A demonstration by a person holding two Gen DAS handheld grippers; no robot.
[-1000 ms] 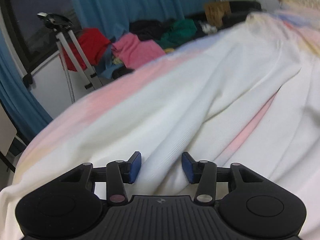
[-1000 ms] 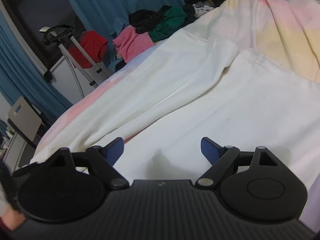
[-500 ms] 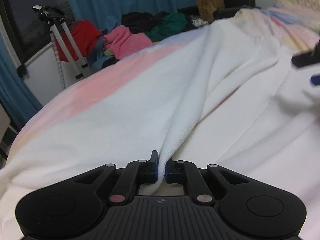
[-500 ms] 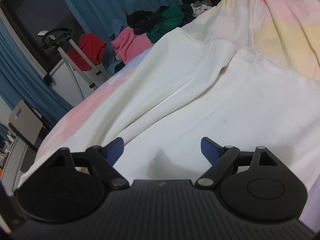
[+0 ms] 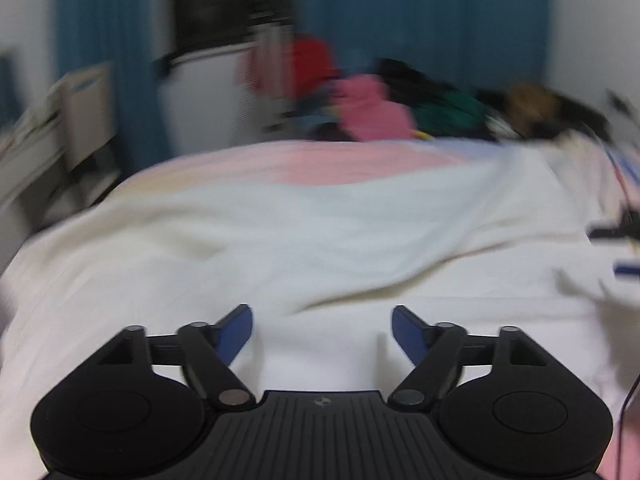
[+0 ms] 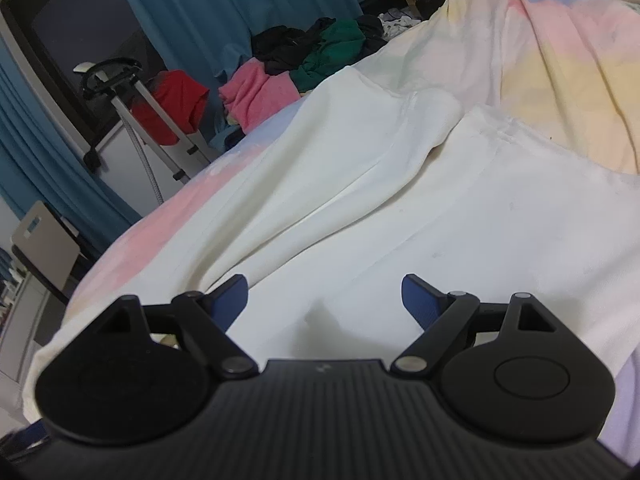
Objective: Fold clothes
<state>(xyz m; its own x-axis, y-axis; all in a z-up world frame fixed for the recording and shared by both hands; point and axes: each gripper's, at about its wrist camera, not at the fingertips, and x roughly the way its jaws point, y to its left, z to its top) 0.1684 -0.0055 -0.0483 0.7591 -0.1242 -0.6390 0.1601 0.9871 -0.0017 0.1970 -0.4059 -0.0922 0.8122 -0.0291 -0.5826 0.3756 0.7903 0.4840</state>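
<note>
White garment (image 6: 400, 208) lay spread on the bed; both grippers, left (image 5: 322, 330) and right (image 6: 324, 300), gaped empty; clothes pile (image 6: 304, 64) at twelve o'clock.

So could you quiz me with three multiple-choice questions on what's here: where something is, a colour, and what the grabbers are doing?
1. Where does the white garment lie?
A. on the pastel bedspread
B. on a chair
C. on the floor

2. What colour are the fingertips of the right gripper?
A. red
B. blue
C. yellow

3. How is the left gripper?
A. shut on cloth
B. holding a hanger
C. open, holding nothing

Answers: 1 A, the garment is spread over the bedspread; 2 B, both pads are blue; 3 C, its jaws stand apart.
</note>
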